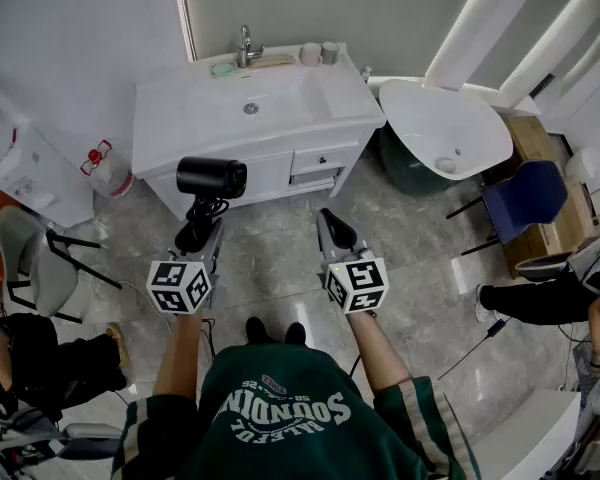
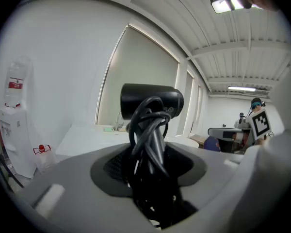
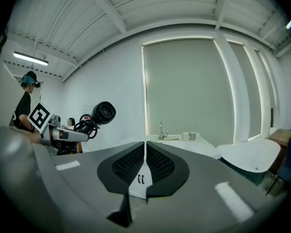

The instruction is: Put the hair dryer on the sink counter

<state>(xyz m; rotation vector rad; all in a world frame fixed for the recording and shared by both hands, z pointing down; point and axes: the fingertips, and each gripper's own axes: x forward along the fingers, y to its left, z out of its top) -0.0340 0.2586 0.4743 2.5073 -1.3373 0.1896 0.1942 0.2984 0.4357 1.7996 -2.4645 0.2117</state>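
Left hand-held gripper [image 1: 204, 230]: jaws spread wide and clamped on the cord-wrapped handle of the hair dryer [image 1: 212, 177], which it holds up in the air with the barrel on top.
Right hand-held gripper [image 1: 330, 220]: jaws closed together with only a thin slit between them and nothing in it. It is raised beside the left one.
Sink counter [image 1: 180, 108]: a white vanity at 12 o'clock from the person, with a stretch of tiled floor [image 1: 270, 253] between them. There is a wide bare area at 9 o'clock of the basin drain.
Hair dryer position: in front of the counter's lower edge and apart from the top, not resting on it.
Done, as I judge it: the dryer is picked up and faces the counter.
Left to do: carry it to 12 o'clock, set it on the counter and release.
White oval tub [image 1: 445, 128]: at 2 o'clock, just beside the counter's right end.
Blue chair [image 1: 525, 196]: at 3 o'clock, well clear.
Grey chair [image 1: 25, 258]: at 9 o'clock, off the path.
Faucet [image 1: 244, 46]: at the back edge of the counter.
Two cups [image 1: 320, 53]: at the back right corner.
In the way: nothing is on the floor between the person and the counter. The small items sit along the rear edge, so the front left of the top looks the safest spot.
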